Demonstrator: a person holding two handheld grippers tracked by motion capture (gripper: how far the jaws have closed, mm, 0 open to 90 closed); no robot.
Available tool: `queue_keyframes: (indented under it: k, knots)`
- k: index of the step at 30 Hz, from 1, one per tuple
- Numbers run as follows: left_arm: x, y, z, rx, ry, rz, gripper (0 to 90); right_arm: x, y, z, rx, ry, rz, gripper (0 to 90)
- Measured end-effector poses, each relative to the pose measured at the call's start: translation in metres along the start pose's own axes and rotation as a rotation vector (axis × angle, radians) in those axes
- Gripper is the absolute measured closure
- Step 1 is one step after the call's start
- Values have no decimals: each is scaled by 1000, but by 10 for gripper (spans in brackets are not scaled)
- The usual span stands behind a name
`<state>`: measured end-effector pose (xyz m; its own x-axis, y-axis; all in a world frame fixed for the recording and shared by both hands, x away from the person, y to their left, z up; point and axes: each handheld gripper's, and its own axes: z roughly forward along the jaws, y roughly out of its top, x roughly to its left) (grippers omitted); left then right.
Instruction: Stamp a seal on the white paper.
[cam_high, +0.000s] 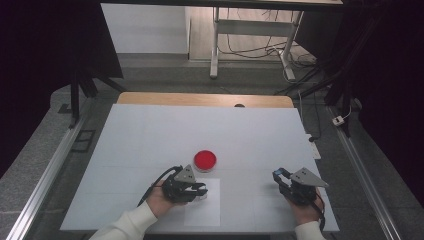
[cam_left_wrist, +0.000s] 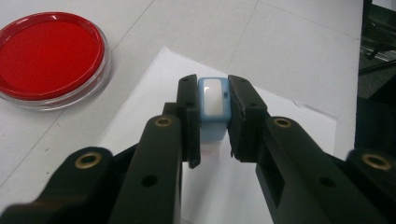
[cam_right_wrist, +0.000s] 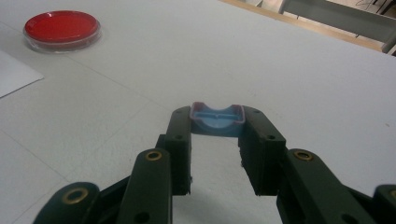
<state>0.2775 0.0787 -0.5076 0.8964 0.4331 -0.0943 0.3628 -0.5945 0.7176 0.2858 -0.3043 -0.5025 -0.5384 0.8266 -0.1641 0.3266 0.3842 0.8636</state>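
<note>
Left gripper view: unmarked blue stamp (cam_left_wrist: 213, 108) between claw (cam_left_wrist: 214, 122) jaws.

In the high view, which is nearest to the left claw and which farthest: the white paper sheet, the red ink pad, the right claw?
1. White paper sheet: directly under the left claw.
2. Red ink pad: just beyond it.
3. Right claw: far across, on the right.

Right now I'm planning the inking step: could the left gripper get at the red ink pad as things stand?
Probably yes. The left gripper, shut on the blue stamp over the white paper, sits just short of the red ink pad, and the table between them looks bare.
</note>
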Motion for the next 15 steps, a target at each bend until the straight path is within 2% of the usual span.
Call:
queue_keyframes:
  k: [8,12,15]
  knots:
    - [-4,2,1,17,20,24,757,0,0,0,-1,0,0,653]
    - [-8,3,3,46,42,53,757,0,0,1,-5,4,-1,653]
    - [-8,3,4,50,41,50,758,0,0,1,-5,4,-1,653]
